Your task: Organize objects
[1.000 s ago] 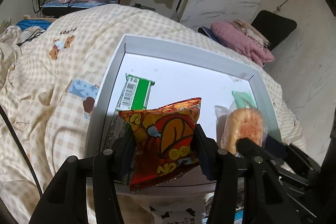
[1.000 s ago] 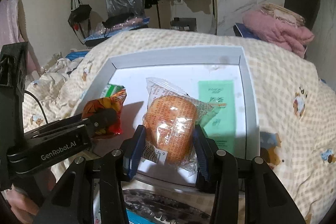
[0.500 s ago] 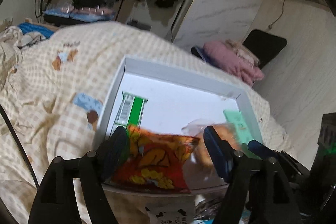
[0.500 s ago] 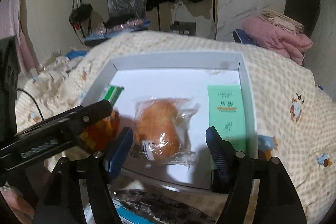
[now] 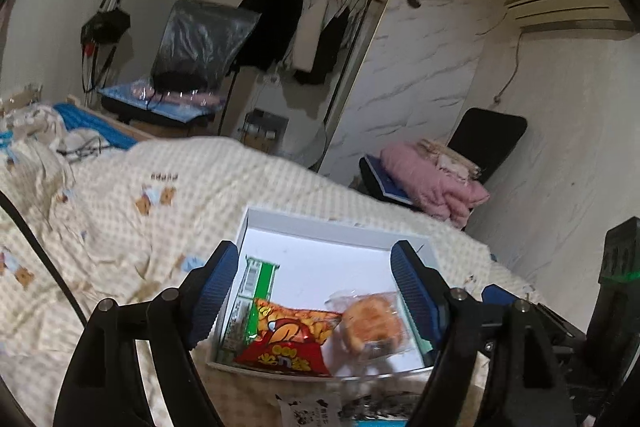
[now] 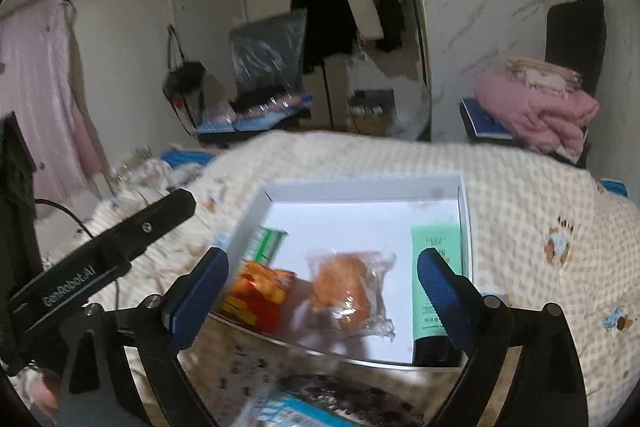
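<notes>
A white shallow box lies on the bed. In it lie a red-orange snack bag, a wrapped round bun, a green packet at the left and a mint-green tube at the right. My left gripper is open and empty, above and behind the snack bag. My right gripper is open and empty, above and behind the bun.
The checked quilt covers the bed around the box. A chair with pink blankets stands at the back right. Printed packets lie just in front of the box. Clothes hang on a rail behind.
Both grippers opened and let go: the snack bag and the bun dropped into the box. Both grippers then pulled back and up, away from the box.
</notes>
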### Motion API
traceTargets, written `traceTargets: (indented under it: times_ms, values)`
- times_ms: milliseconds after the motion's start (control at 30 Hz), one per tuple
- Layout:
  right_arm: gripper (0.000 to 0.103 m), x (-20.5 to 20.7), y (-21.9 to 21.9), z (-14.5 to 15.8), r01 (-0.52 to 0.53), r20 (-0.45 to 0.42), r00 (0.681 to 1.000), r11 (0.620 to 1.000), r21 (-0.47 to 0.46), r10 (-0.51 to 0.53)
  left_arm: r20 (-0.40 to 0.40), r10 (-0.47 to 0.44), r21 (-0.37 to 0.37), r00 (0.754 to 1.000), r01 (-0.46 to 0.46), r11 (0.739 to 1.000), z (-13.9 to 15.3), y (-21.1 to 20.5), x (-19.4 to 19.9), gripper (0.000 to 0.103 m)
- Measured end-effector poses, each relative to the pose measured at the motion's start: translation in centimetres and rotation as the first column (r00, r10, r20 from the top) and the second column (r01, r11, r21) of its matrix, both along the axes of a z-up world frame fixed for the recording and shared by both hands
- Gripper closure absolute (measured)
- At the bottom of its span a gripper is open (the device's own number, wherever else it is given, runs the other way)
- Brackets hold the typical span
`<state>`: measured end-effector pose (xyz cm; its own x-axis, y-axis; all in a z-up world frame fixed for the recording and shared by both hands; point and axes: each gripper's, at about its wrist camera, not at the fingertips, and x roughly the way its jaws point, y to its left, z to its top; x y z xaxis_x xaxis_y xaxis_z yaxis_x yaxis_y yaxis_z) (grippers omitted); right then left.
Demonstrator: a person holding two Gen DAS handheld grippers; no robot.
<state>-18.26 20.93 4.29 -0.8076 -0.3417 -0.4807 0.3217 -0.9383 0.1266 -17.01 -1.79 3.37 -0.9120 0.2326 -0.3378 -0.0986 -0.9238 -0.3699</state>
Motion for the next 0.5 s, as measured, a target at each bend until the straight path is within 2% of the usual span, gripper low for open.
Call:
traceTargets:
  times_ms: [133, 233, 433, 500]
  values:
    - [0.007, 1.4, 0.7, 2.3, -0.025, 0.005, 1.000, 0.998, -0.059, 0.025, -0.019, -0.015, -0.003, 1.000, 0.015, 1.000, 2.3, -0.1, 1.7, 0.021]
    - [0.007, 2.7, 1.5, 3.6, -0.028, 0.009, 1.000, 0.995, -0.094, 0.029, -0.043, -0.032, -0.043, 0.999, 0.031, 0.999, 4.0, 0.3, 3.4, 0.020]
    - [0.007, 5.0, 2.9, 6.5, -0.056, -0.007, 0.998, 0.991, -0.121, 0.056, -0.023, -0.071, -0.081, 0.997, 0.069, 0.994, 7.3, 0.5, 6.1, 0.014]
    - [0.001, 5.9, 3.4, 7.8, -0.053, -0.013, 0.999, 0.989, -0.136, 0.052, -0.032, -0.069, -0.088, 0.997, 0.066, 0.994, 8.0, 0.3, 7.4, 0.008]
